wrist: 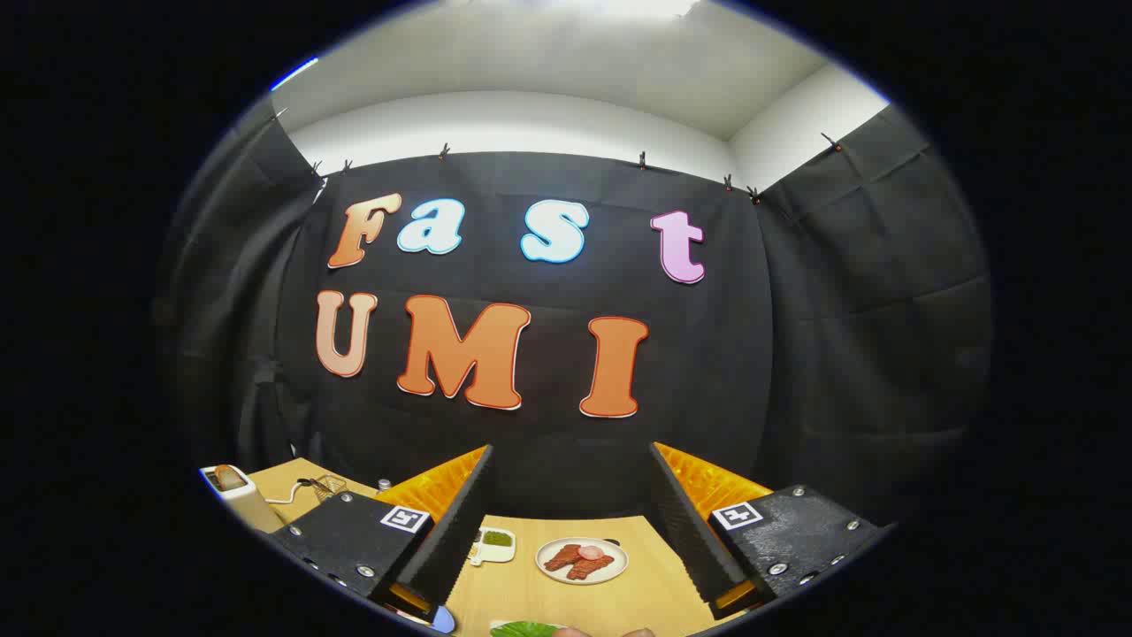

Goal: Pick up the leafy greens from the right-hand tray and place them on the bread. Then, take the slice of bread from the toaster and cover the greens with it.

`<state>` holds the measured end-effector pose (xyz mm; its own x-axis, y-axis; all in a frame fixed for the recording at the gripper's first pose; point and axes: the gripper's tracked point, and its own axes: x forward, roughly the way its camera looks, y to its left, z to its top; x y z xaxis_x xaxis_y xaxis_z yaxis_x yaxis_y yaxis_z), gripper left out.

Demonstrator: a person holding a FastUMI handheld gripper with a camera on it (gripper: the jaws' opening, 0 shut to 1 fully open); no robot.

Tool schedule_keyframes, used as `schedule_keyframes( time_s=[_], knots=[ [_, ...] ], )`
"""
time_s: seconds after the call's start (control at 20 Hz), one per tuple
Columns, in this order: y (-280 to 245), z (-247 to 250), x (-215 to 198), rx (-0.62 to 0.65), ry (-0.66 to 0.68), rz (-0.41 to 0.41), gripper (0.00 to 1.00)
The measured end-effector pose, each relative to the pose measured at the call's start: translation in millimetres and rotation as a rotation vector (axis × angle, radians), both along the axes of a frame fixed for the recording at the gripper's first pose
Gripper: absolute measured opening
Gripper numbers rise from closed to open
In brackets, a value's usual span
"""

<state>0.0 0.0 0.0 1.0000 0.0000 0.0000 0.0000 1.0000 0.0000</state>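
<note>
Black ribbed pads line your gripper point(570, 522), whose fingers stand spread wide apart, gripping nothing, raised above the pale wooden table point(513, 593) and aimed level at the booth wall. Between the fingers you see a round white plate point(581, 561) holding reddish pieces. Leafy greens point(523, 629) lie just below the fingertips. A bread slice point(230, 477) sits upright in the white toaster point(237, 497), far left.

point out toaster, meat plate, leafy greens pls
toaster point(237, 501), gripper view, on its white side wall
meat plate point(615, 569), gripper view, bare white rim between the open fingers
leafy greens point(523, 629), gripper view, top of the green leaf
</note>
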Motion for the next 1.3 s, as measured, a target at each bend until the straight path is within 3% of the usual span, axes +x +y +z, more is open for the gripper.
schedule_keyframes(
  time_s=[0.5,0.7,0.9,1.3],
  knots=[
    [20,11,-2,0.006,-0.025,0.055,1.0],
    [38,13,-3,0.039,-0.02,0.112,1.0],
    [40,14,-1,-0.032,-0.028,0.117,1.0],
    [45,-39,2,-0.025,0.104,0.153,1.0]
  ],
)
